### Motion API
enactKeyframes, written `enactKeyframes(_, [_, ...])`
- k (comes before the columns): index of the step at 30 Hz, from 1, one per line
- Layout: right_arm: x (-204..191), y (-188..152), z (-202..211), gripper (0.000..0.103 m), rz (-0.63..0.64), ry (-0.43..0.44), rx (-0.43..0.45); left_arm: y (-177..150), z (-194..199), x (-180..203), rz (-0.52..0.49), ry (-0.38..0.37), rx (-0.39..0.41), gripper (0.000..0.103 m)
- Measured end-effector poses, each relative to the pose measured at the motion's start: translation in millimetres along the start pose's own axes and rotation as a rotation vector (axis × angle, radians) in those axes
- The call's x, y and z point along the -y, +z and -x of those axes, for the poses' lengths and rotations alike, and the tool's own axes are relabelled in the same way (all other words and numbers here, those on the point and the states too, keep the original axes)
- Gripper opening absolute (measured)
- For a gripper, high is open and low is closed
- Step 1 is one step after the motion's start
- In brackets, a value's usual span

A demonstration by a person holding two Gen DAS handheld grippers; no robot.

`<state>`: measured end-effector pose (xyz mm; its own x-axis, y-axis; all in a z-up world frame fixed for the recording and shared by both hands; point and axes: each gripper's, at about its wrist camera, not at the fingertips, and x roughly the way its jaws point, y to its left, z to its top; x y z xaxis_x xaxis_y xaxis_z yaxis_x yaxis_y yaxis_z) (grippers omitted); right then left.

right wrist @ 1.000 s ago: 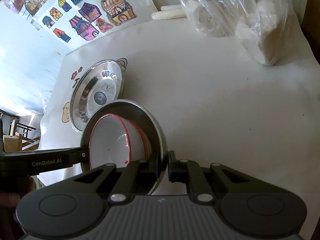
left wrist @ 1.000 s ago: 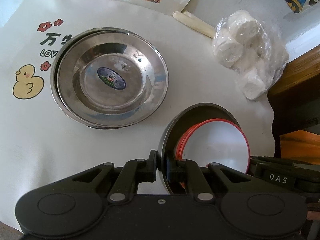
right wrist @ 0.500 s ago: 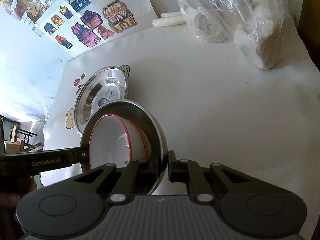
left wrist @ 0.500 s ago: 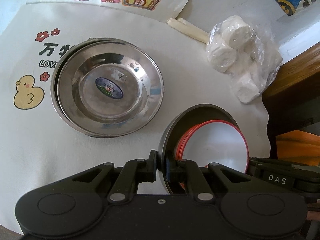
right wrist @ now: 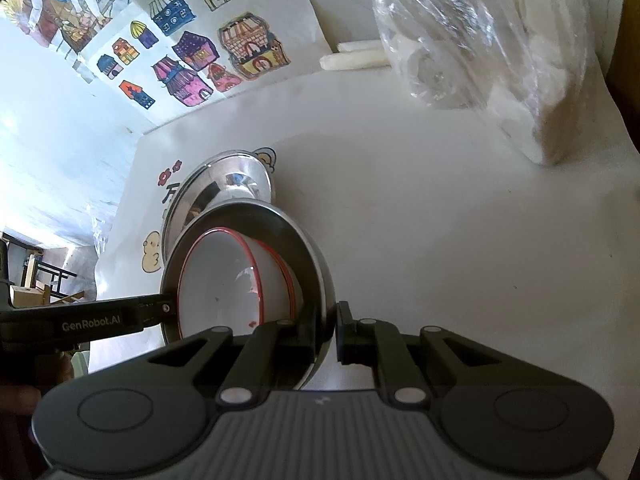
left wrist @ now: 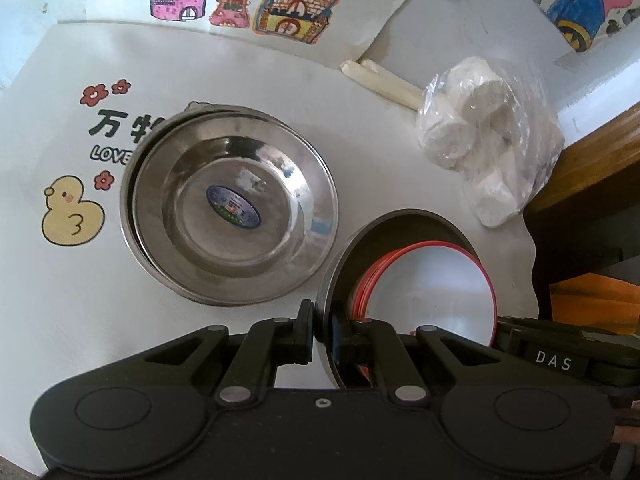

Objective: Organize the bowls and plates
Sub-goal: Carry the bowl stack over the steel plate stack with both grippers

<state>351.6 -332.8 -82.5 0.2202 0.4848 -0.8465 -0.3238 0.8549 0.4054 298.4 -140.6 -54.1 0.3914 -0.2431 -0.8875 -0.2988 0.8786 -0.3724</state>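
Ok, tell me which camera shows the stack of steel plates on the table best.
The left wrist view: it looks down into the steel plates, showing the whole rim and the sticker at the centre. The right wrist view catches the stack only edge-on, with the held steel bowl covering its near part.

Both wrist cameras looked steeply down along their fingers, close over the white tablecloth (left wrist: pixel 380 152). Each view shared the steel bowl holding red-rimmed white bowls (left wrist: pixel 400 236) (right wrist: pixel 308 256), the stacked shiny steel plates (left wrist: pixel 224 208) (right wrist: pixel 224 184) and the clear plastic bag of white rolls (left wrist: pixel 480 128) (right wrist: pixel 480 40).
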Motion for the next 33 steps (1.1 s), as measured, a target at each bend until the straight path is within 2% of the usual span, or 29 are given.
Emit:
enactKeyframes(17, [-21.1, 20.4, -15.2, 0.010, -0.002, 0.005, 0.014, 27.4, 6.6, -15.7, -0.006, 0.001, 0.009, 0.007])
enactKeyframes(33, [-50.7, 41.2, -39.9, 0.010, 0.034, 0.023, -0.008, 47.5, 11.4, -47.8, 0.046, 0.025, 0.019, 0.007])
